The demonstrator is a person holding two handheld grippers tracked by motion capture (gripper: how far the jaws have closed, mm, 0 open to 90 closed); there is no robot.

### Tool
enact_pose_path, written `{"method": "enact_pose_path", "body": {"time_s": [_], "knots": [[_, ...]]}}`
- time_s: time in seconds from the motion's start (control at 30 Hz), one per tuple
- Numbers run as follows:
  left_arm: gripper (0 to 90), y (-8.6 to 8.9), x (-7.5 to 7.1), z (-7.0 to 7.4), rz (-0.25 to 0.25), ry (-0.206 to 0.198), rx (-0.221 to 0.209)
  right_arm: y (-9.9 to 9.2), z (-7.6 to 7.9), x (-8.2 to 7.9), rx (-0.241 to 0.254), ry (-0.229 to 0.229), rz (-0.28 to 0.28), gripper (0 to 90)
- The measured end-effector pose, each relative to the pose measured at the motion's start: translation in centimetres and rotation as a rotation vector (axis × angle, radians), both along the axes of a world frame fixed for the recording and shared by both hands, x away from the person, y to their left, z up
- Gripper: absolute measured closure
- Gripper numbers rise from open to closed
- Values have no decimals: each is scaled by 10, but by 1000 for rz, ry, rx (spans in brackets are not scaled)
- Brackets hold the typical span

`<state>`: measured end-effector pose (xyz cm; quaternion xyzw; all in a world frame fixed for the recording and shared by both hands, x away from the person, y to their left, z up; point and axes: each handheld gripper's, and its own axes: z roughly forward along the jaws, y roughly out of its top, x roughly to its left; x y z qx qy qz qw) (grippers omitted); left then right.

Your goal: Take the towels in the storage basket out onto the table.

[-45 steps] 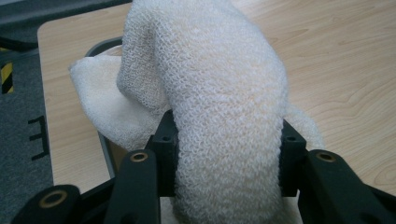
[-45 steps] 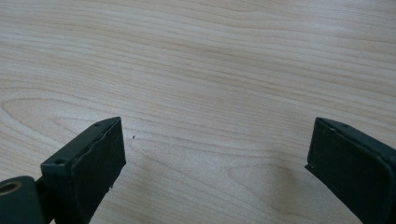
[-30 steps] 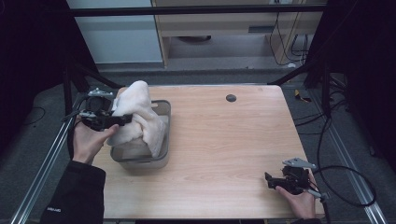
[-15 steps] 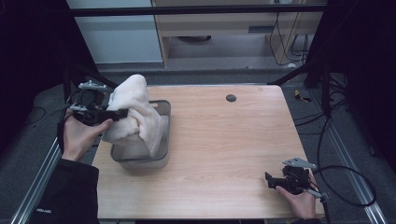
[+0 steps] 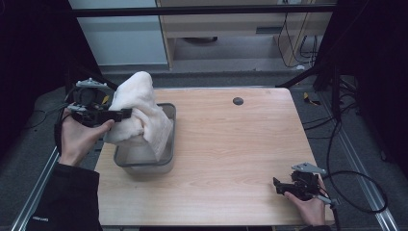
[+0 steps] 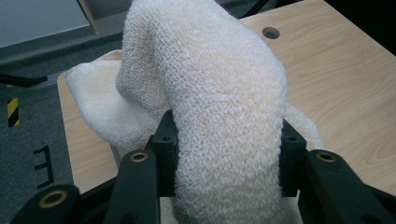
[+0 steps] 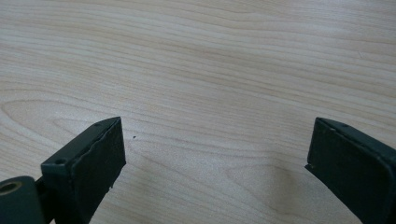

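Observation:
A thick cream towel (image 5: pixel 139 110) hangs bunched over a grey metal tub (image 5: pixel 169 122) at the table's left side. My left gripper (image 5: pixel 122 114) is shut on the towel and holds it up above the tub's left rim. In the left gripper view the towel (image 6: pixel 210 93) bulges between the two black jaws and drapes off to the left. My right gripper (image 5: pixel 278 185) rests low at the table's front right corner, open, with only bare wood (image 7: pixel 210 70) between its fingers (image 7: pixel 100 158).
A dark round hole (image 5: pixel 237 101) sits in the wooden table (image 5: pixel 240 144) near its far edge. Black cables (image 5: pixel 356 178) trail off the right side. Metal frame rails (image 5: pixel 33 187) run along the left. Cabinets stand beyond the table.
My left gripper has lifted and drawn the towel leftward and a little up, pulling more of it out of the tub. The right gripper has stayed put.

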<state>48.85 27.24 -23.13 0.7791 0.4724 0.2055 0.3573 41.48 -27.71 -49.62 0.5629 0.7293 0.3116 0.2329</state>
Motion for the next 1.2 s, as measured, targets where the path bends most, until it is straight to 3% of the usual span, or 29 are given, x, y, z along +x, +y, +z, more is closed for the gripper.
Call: {"method": "enact_pose_path", "body": {"time_s": [0.6, 1.2], "knots": [[547, -19, -11, 21, -51, -29, -9, -1, 1, 0, 4, -1, -2, 42], [546, -61, -13, 25, -138, -30, -3, -1, 1, -1, 3, -5, -4, 43]]}}
